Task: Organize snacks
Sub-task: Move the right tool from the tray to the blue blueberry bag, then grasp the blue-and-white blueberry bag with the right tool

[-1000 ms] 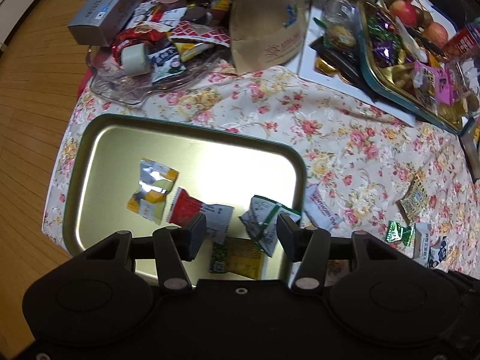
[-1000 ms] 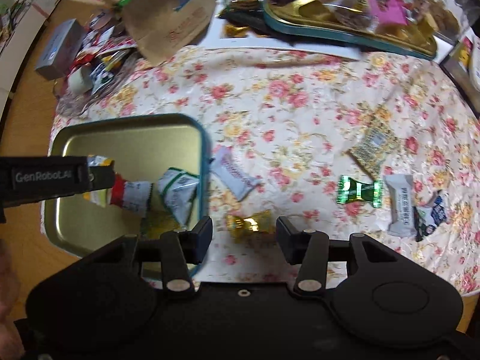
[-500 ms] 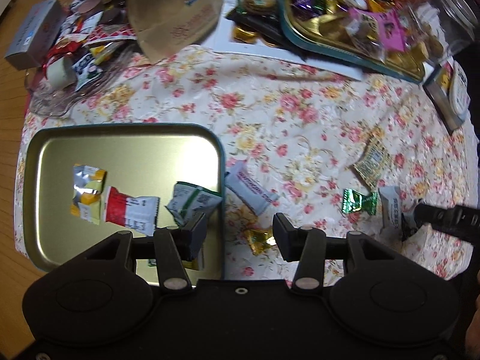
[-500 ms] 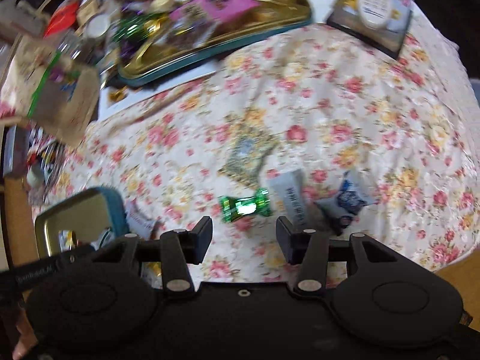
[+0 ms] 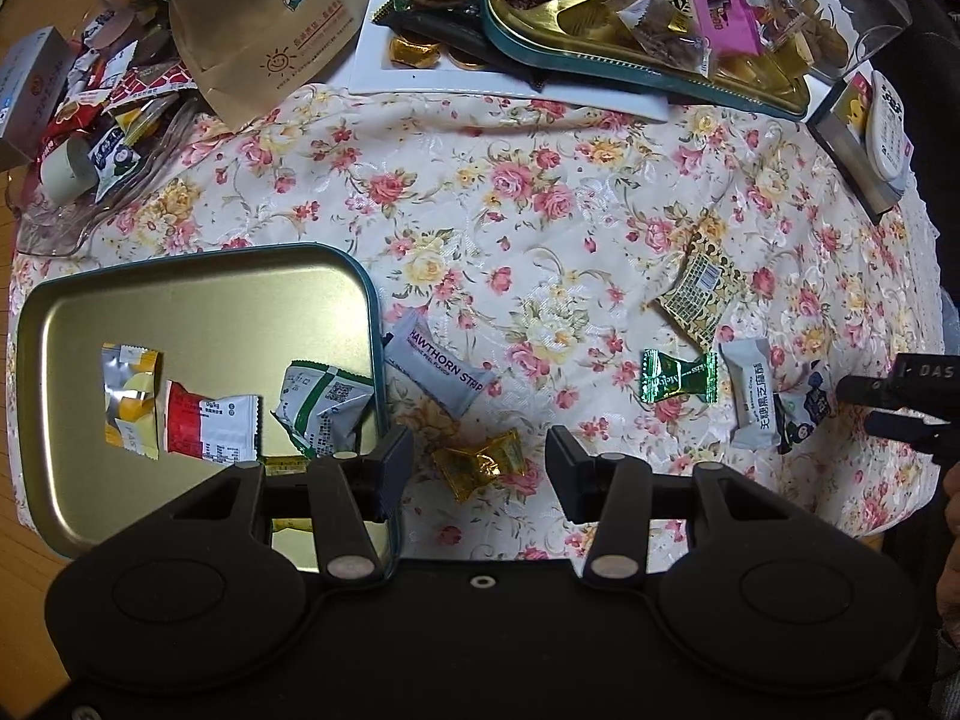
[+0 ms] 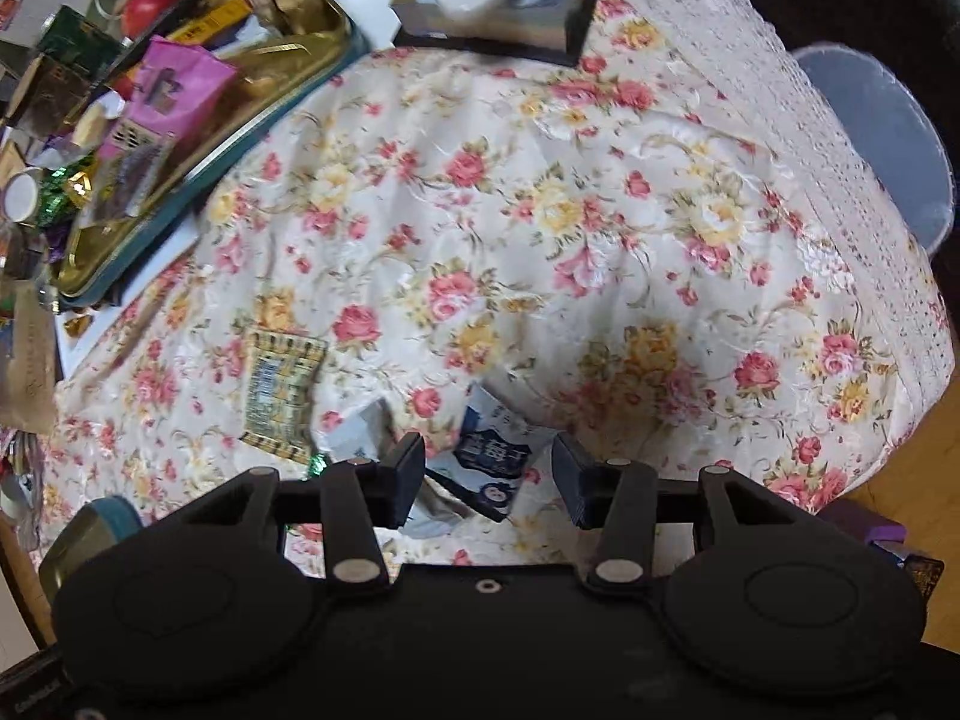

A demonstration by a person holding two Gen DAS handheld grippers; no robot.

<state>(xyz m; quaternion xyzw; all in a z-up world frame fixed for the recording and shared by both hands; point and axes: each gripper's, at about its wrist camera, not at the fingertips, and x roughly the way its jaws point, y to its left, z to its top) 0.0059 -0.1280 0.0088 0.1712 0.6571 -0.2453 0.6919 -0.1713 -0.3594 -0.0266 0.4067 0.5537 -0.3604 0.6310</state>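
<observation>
My left gripper [image 5: 480, 468] points down over the flowered cloth, open, with a gold-wrapped candy [image 5: 483, 462] lying loose between its fingers. Just left is the gold tray [image 5: 198, 312] with a teal rim, holding a yellow-silver packet [image 5: 129, 399], a red-white packet [image 5: 207, 426] and a green-white packet [image 5: 324, 408]. A grey hawthorn strip [image 5: 441, 372] lies beside the tray's rim. My right gripper [image 6: 489, 471] hangs open over a blue-white packet [image 6: 495, 459], its pads not pressing it. A green candy [image 5: 678, 375], a white bar [image 5: 753, 393] and a gold patterned packet [image 5: 699, 294] lie nearby.
A second tray [image 5: 600, 60] heaped with sweets stands at the back, beside a brown paper bag [image 5: 270, 18] and a glass dish [image 5: 90, 138] of wrappers. A box with a remote [image 5: 870, 138] sits at the right. Beyond the table's edge stands a grey-blue tub [image 6: 882, 138].
My left gripper slid right, off the tray and over the gold candy. My right gripper swept right and rolled, leaving the gold candy for the blue-white packet.
</observation>
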